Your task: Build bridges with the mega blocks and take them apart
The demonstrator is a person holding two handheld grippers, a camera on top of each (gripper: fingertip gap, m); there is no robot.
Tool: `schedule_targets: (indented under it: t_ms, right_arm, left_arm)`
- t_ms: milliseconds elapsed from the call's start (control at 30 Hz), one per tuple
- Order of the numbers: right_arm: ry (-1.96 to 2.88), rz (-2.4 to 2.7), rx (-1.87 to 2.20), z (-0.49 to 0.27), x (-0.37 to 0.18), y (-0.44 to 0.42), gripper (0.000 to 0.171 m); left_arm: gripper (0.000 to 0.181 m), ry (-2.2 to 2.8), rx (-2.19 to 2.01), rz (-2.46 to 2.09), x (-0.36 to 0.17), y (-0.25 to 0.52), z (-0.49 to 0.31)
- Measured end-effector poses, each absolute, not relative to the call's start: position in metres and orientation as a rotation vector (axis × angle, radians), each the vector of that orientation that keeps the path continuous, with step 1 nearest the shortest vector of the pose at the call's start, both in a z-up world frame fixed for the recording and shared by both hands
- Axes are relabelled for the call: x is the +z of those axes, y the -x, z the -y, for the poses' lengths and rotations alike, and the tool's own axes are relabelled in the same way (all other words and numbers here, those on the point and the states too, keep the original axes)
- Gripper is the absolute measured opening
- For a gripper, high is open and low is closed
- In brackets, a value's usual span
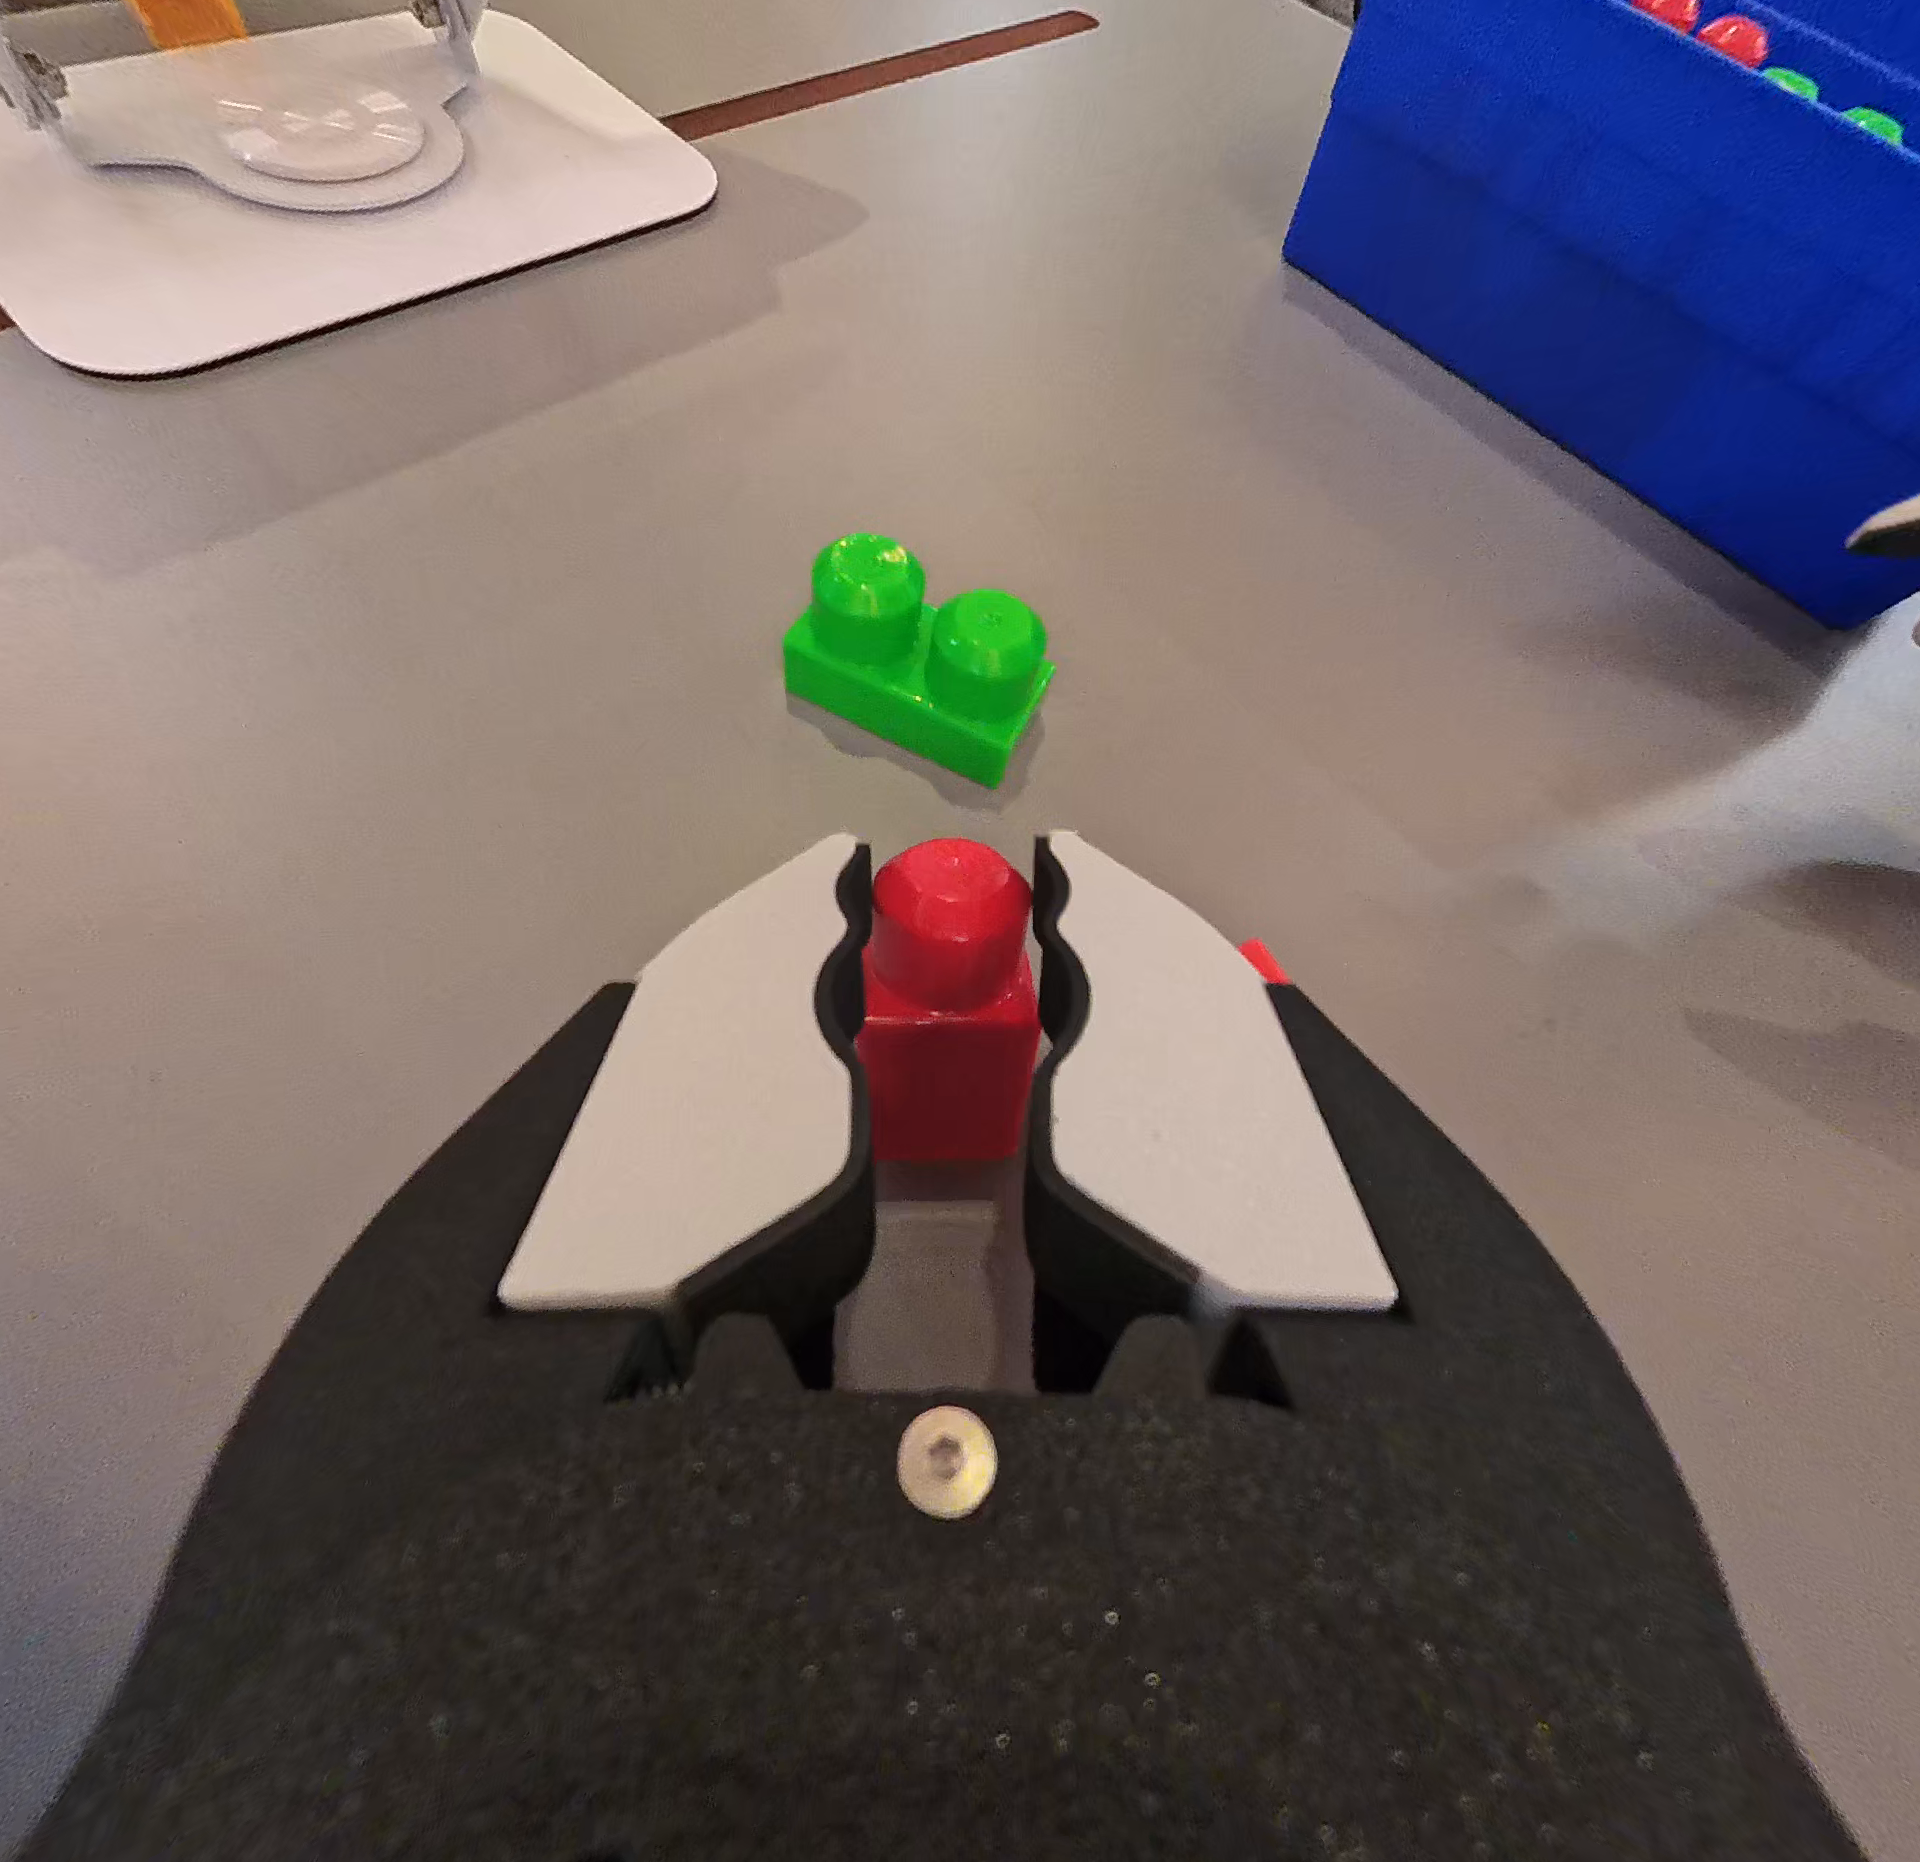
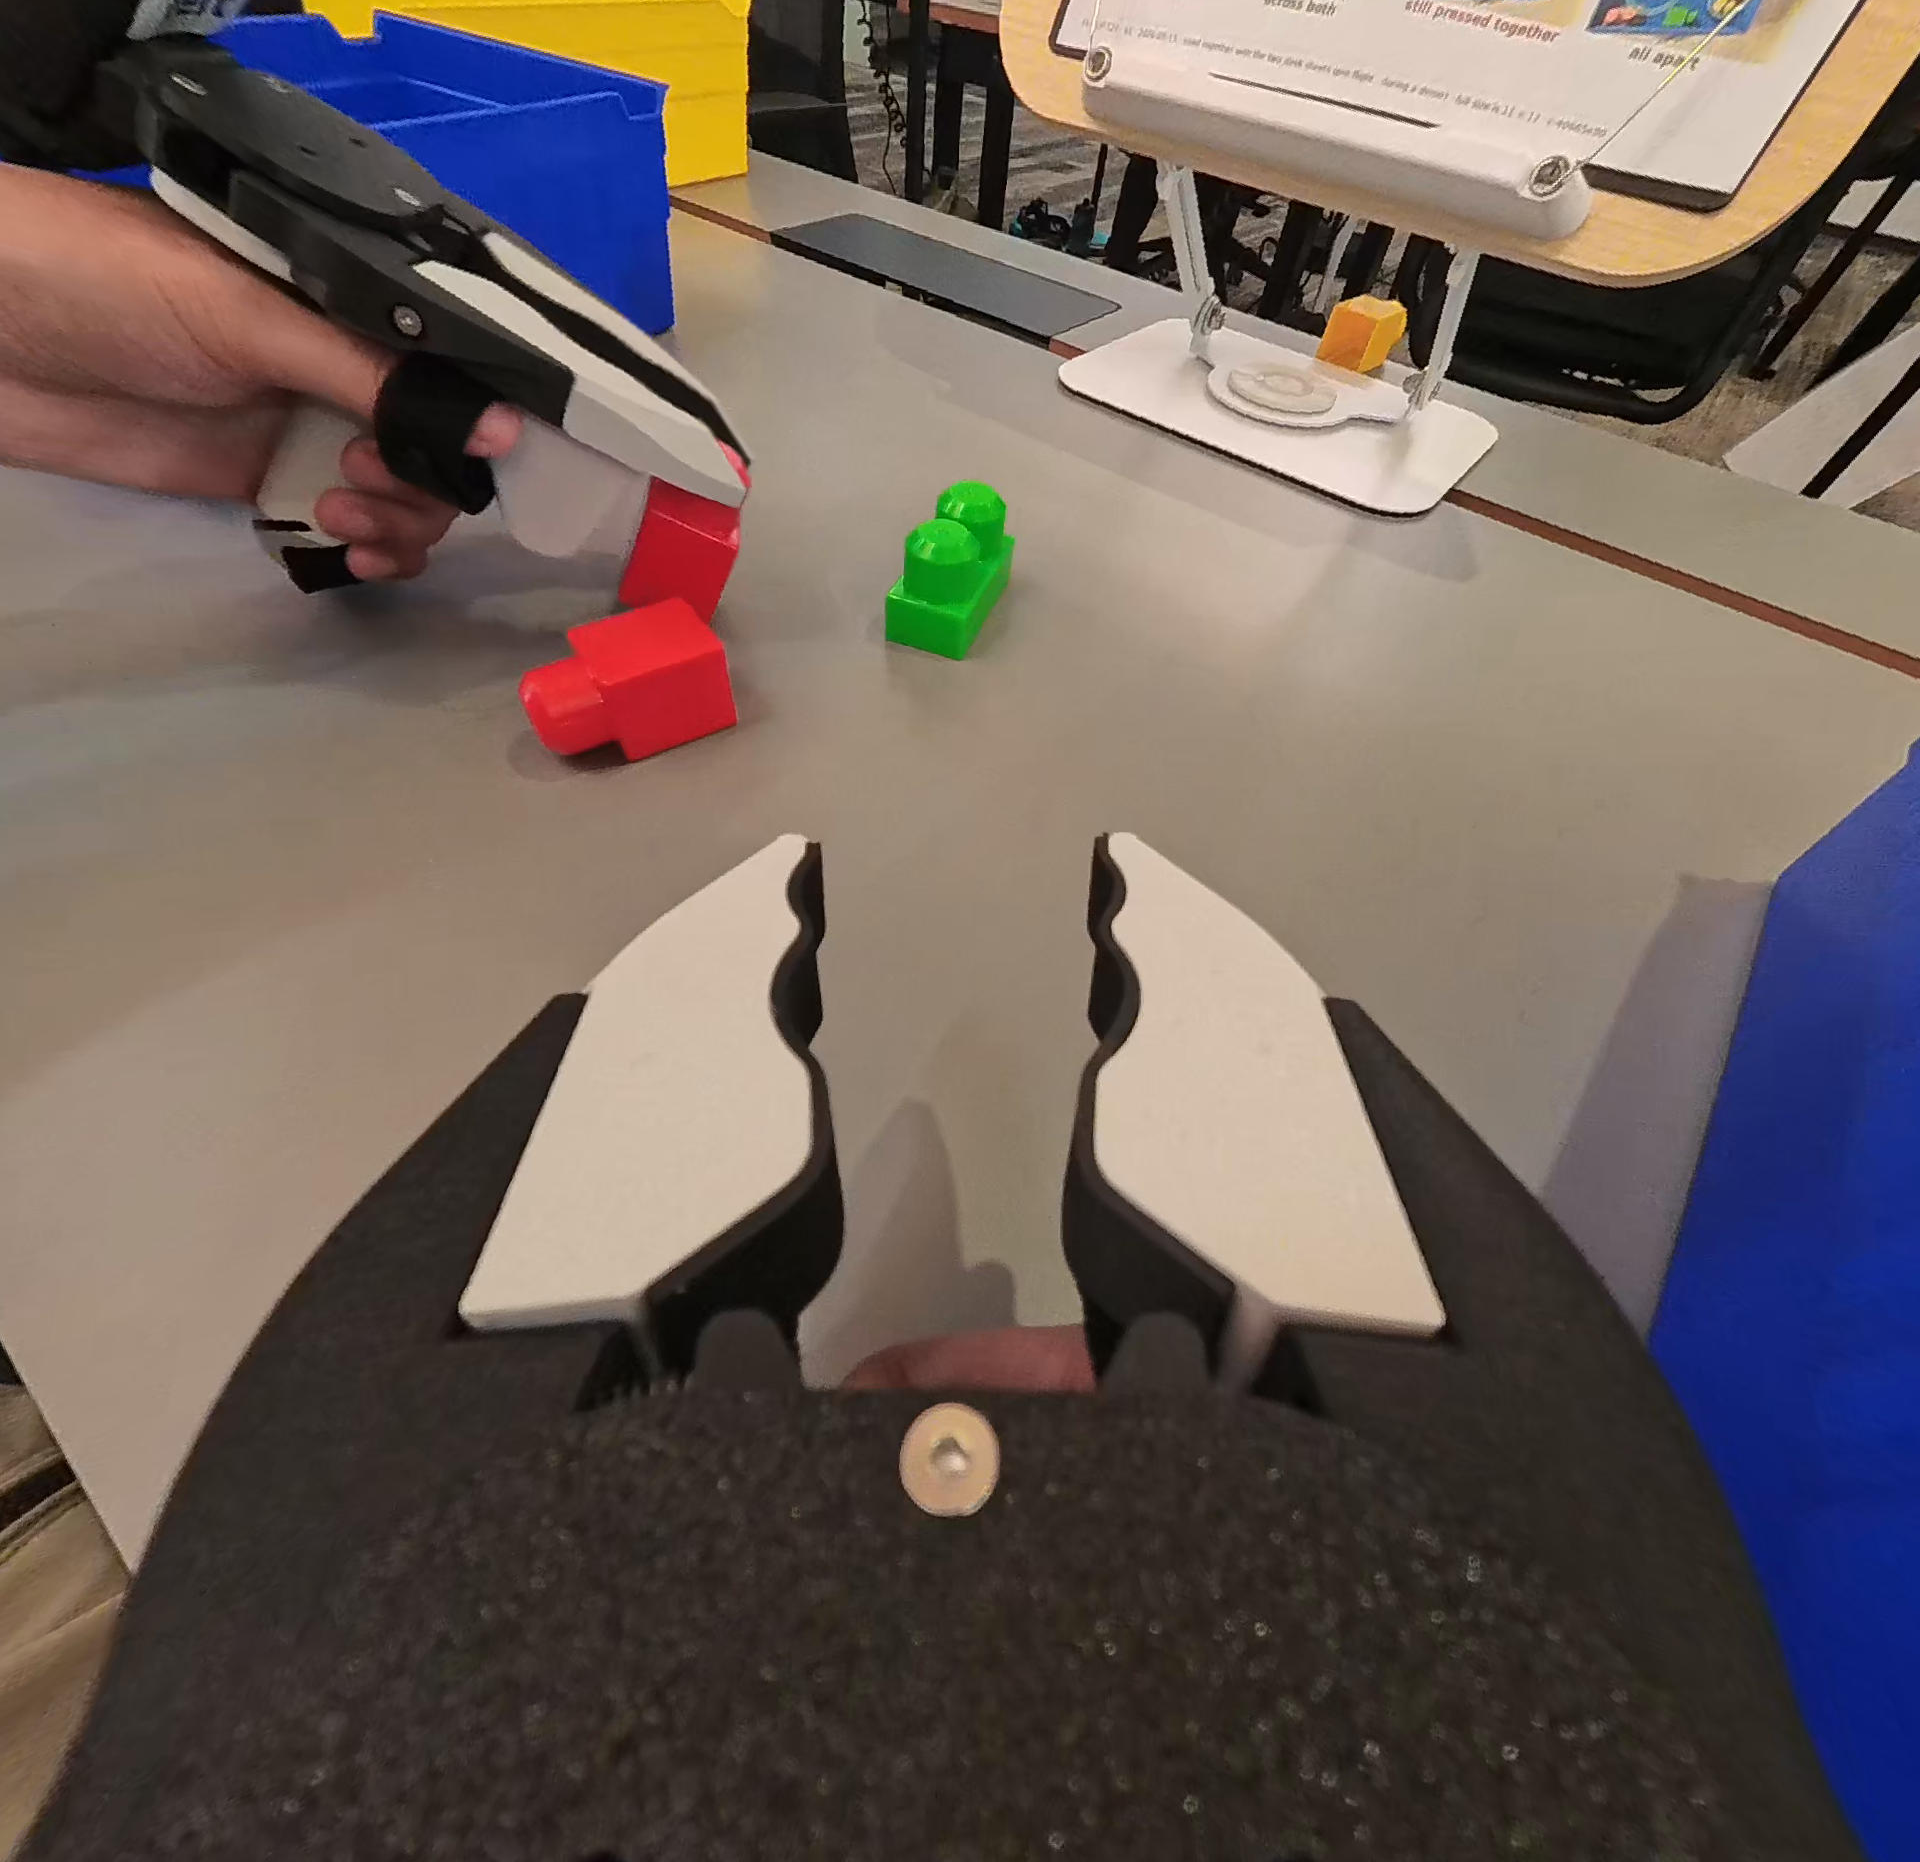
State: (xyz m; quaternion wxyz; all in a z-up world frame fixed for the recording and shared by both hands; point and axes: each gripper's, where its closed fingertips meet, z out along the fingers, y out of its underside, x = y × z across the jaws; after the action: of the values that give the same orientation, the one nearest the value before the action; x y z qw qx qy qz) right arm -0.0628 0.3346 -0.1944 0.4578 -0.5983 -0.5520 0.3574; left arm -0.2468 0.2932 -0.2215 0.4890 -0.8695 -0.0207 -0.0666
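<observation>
Grey matte tabletop (image 2: 1299,773) carried three loose plastic blocks: two red single-stud cubes and one green two-stud brick. Left gripper (image 1: 948,856), grey plates over black wavy pads, was clenched on the first red single-stud block (image 1: 951,1023), stud forward, tilted near the table. Second red single-stud block (image 2: 634,685) lay on its side just beside it. Green two-stud brick (image 2: 951,581) stood upright, apart from both. Right gripper (image 2: 956,856) was released, jaws wide, nothing between them. Two blue plastic bins (image 2: 499,150) and one yellow bin (image 2: 665,67) stood behind; one white stand with a printed sheet (image 2: 1351,399) sat farther back.
</observation>
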Motion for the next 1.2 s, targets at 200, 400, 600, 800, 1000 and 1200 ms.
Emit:
schedule_targets:
  t_ms: [200,400,600,800,1000,1200]
  right_arm:
    - [1.472,1.364,0.876,-0.334,-0.194,0.063,0.049]
    - [1.472,1.361,0.877,-0.334,-0.194,0.063,0.049]
    - [1.476,1.355,0.867,-0.337,-0.195,0.061,0.049]
    - [1.48,1.35,0.842,-0.342,-0.197,0.061,0.049]
    - [1.467,1.335,0.823,-0.344,-0.194,0.061,0.048]
    - [1.468,1.351,0.819,-0.339,-0.198,0.064,0.049]
  left_arm:
    - [0.032,2.099,-0.155,0.052,-0.218,0.243,-0.282]
    - [0.032,2.093,-0.154,0.061,-0.212,0.241,-0.269]
    - [0.046,1.949,-0.002,0.192,-0.162,0.226,-0.226]
    - [0.069,1.731,0.398,0.308,-0.16,0.186,-0.167]
    - [0.066,1.7,0.548,0.422,-0.179,0.153,-0.141]
    - [0.067,1.718,0.449,0.452,-0.193,0.133,-0.148]
